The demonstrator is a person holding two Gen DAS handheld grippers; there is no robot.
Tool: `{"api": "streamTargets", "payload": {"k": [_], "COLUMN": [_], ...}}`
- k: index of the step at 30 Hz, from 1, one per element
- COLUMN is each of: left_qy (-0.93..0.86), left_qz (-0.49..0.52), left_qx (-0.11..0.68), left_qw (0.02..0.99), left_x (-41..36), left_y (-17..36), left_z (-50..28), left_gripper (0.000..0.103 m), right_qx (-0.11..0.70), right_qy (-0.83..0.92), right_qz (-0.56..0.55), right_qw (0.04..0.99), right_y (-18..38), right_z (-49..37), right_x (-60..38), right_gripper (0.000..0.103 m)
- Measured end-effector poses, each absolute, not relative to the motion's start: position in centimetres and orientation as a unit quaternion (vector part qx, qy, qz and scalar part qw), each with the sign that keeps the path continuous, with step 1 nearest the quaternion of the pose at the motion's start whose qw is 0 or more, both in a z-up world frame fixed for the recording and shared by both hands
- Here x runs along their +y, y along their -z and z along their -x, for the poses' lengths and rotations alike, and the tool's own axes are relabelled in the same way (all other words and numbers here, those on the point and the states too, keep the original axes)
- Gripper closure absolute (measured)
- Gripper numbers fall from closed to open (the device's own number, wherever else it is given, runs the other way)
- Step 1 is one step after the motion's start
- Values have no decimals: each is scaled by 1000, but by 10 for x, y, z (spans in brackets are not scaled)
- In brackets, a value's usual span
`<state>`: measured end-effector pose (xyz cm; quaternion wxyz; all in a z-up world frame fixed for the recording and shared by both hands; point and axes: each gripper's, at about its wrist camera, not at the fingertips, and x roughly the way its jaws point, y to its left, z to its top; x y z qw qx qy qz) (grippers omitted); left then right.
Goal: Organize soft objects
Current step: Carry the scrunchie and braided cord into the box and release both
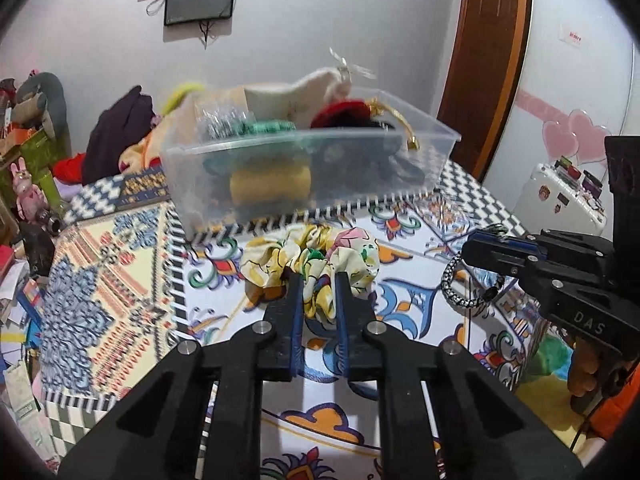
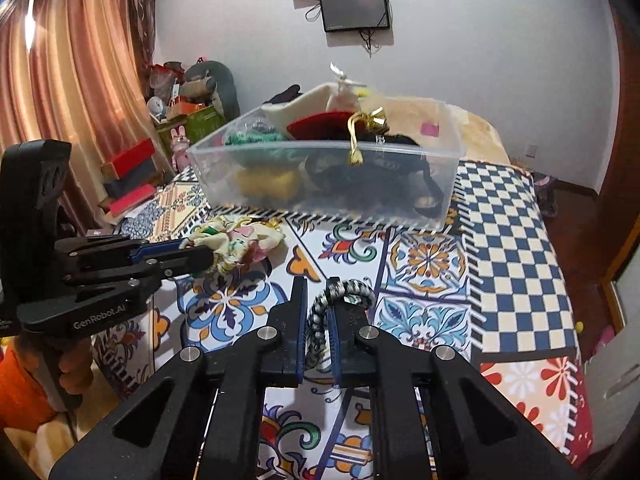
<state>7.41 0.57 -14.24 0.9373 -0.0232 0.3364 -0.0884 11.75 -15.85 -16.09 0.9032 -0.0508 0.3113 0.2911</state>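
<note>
My left gripper is shut on a yellow floral scrunchie, held above the patterned bed cover; it also shows in the right wrist view. My right gripper is shut on a black-and-white braided cord loop, seen from the left wrist view at the right. A clear plastic bin stands just beyond both grippers. It holds a yellow item, a green item, a red pouch with gold cord, a cream pouch and dark fabric.
The patterned cover spreads over the bed, with a checkered band at the right. Clothes lie piled behind the bin. Boxes and toys clutter the left side. A white suitcase stands by the bed.
</note>
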Motion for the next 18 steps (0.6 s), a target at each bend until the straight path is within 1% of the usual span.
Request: {"api": "streamTargets", "payload": {"k": [7,18], "left_qy": [79,57], "left_qz": [26,15], "left_qx": [299,238], "left_qw": [951,969], "left_x": [18,31], "left_y": [115,68], "left_z": [-68,-79], "left_gripper": [89,89], "right_qx": [290,224], "right_qy": [-294,-301], "right_qz": [57,70], "right_qw": [909,924], "right_y": [141,91], "right_z": [-121,-147], "right_x": [-156,-141], "right_gripper": [95,95]}}
